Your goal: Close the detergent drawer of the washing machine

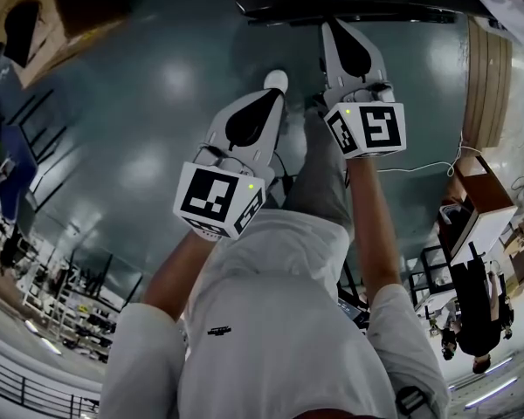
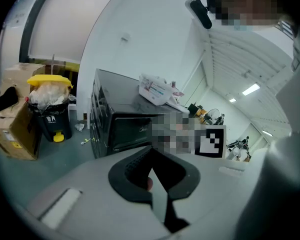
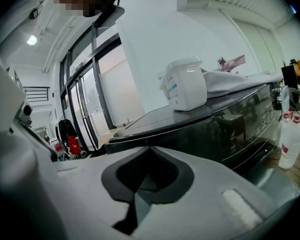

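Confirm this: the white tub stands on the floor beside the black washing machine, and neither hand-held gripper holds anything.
Wrong in one point. The right gripper view shows the white tub standing on top of the black washing machine, not down beside it. The rest holds: the left hand-held gripper and the right hand-held gripper hold nothing.

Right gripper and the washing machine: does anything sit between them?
Nothing: in the right gripper view the shut right gripper points at the washing machine, with only open air between them.

Black washing machine [image 3: 225, 126], yellow-lidded bin [image 2: 51, 111]
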